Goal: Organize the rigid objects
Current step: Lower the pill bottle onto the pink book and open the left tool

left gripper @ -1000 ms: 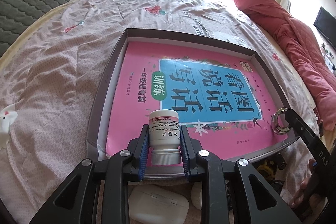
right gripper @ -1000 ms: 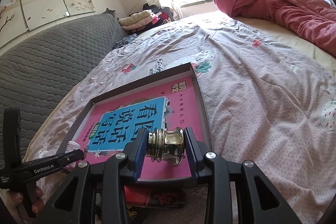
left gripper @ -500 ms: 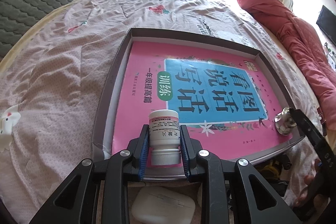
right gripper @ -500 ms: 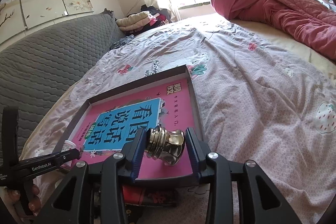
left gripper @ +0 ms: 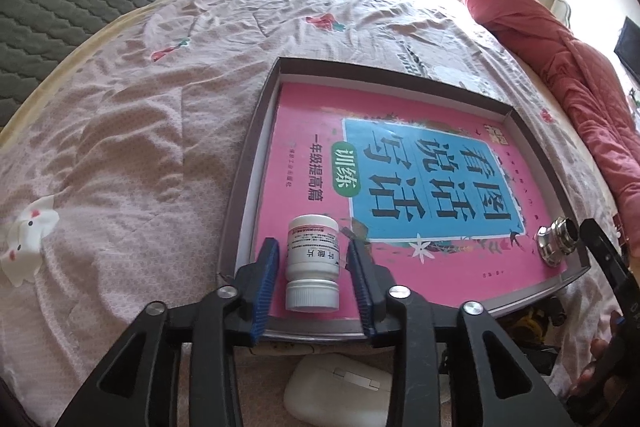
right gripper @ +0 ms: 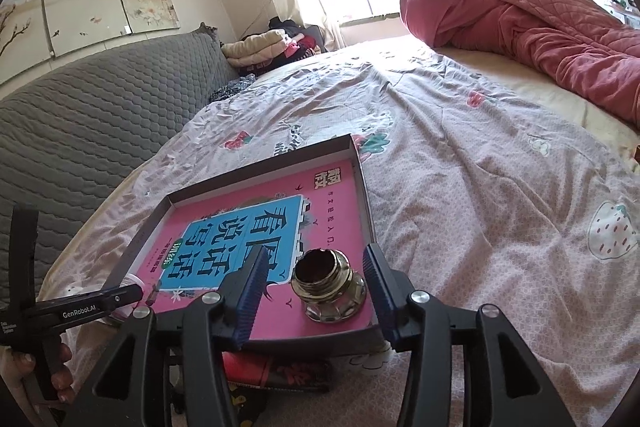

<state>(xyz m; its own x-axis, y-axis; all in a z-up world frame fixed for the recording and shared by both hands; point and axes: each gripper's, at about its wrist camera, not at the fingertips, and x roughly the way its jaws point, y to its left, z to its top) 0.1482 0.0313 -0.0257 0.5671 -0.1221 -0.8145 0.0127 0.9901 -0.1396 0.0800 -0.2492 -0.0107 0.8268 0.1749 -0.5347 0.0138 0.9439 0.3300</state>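
My left gripper (left gripper: 313,277) has its jaws opening, the blue pads clear of the white pill bottle (left gripper: 313,267) that lies on its side between them, cap toward me, on the pink book (left gripper: 400,187) inside the shallow tray (left gripper: 256,147). My right gripper (right gripper: 316,287) is also opening, pads apart around the brass fitting (right gripper: 328,285), which rests on the same book at the tray's near right corner. Beyond the tray spreads the pink bedspread (right gripper: 480,167).
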